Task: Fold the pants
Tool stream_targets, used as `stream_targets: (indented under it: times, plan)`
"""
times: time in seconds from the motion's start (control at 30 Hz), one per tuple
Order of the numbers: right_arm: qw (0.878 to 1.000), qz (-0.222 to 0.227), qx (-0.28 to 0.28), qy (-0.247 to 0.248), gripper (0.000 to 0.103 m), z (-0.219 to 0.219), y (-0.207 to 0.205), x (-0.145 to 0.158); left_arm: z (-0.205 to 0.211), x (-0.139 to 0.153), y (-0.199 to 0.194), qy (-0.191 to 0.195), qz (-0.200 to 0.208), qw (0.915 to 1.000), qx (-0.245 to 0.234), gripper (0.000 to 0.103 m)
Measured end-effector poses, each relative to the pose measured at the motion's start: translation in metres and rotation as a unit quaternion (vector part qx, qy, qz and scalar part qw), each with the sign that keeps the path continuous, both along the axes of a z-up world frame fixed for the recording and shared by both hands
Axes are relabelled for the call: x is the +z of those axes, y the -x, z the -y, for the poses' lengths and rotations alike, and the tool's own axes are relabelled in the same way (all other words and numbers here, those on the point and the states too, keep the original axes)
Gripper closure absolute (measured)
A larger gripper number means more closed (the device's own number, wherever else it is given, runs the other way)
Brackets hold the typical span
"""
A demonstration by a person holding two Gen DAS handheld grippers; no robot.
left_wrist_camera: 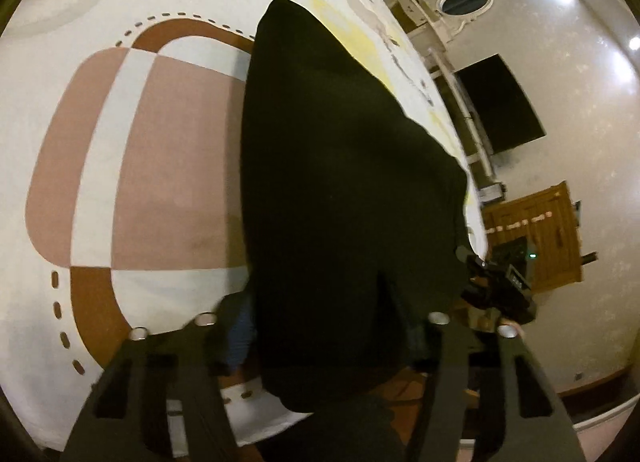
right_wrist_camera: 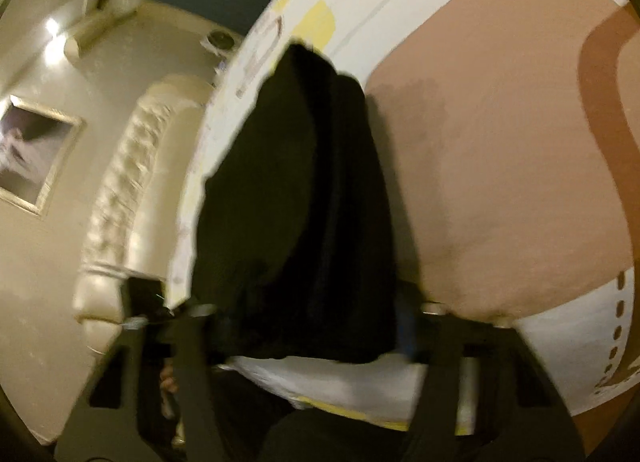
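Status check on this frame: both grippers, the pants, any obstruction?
Left gripper, right gripper: each straddles the near edge of the black pants, grip unclear. Pants lie on the patterned bedspread. Nothing in the way.

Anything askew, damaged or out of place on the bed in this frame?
Nothing stands out. The black fabric pants lie as a long strip on the patterned white, pink and brown bedspread, their near end between both grippers' fingers.

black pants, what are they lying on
The black fabric pants lie on a white bedsheet printed with pink, brown and yellow shapes. The pattern directly under the pants is covered and cannot be seen.
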State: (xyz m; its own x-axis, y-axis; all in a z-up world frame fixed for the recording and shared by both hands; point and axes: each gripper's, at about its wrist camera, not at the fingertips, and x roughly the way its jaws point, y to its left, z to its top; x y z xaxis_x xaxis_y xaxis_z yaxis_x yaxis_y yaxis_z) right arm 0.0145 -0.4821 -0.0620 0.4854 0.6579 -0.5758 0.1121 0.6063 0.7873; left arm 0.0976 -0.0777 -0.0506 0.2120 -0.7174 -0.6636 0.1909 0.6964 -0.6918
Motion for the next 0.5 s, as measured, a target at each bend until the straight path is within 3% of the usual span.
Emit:
stream_targets:
  times: [0.17, 0.5]
  plan:
    - [1.0, 0.009, -0.006, -0.001, 0.066, -0.003, 0.003, 0.004, 0.002, 0.015, 0.006, -0.033, 0.035, 0.9988, -0.007, 0.067]
    - [1.0, 0.016, 0.003, 0.0, 0.068, -0.032, -0.002, 0.01, -0.022, 0.028, 0.01, -0.075, 0.051, 0.9958, 0.01, 0.071]
